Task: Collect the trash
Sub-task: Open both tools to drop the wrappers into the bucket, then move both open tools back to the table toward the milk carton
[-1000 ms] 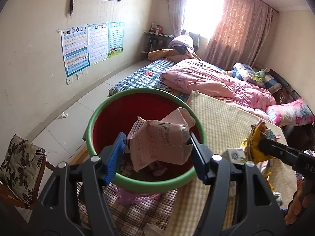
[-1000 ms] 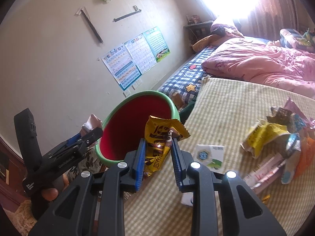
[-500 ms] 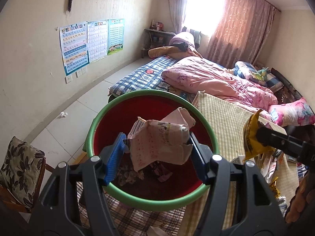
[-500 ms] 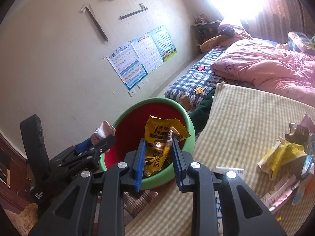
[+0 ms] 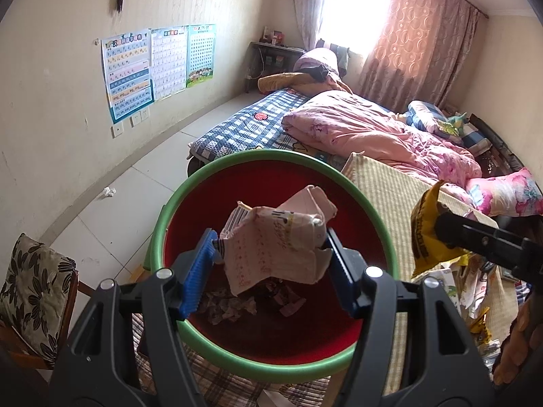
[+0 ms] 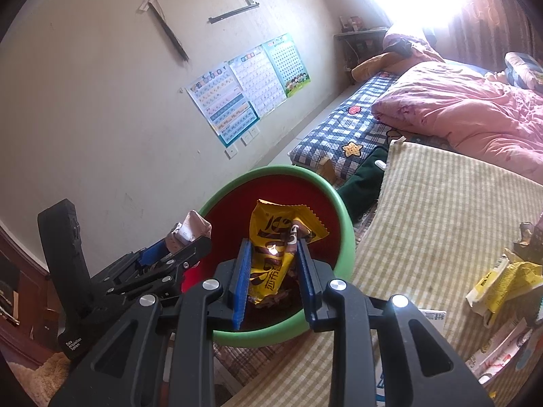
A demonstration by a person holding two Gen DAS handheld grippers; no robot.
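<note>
Left gripper [image 5: 269, 257] clenched on a crumpled pink paper wrapper [image 5: 275, 244], held above the round red plastic bin with green rim [image 5: 380, 224]; right gripper [image 6: 273, 271] clenched on a yellow foil snack wrapper [image 6: 271, 254] over the same bin's opening; further loose wrappers [image 6: 502, 281] on the striped mat [image 6: 437, 210], right

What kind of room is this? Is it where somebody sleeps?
Most likely a bedroom, maybe a child's: there's a bed with a pink quilt, a curtained window, and learning charts taped to the wall.
</note>
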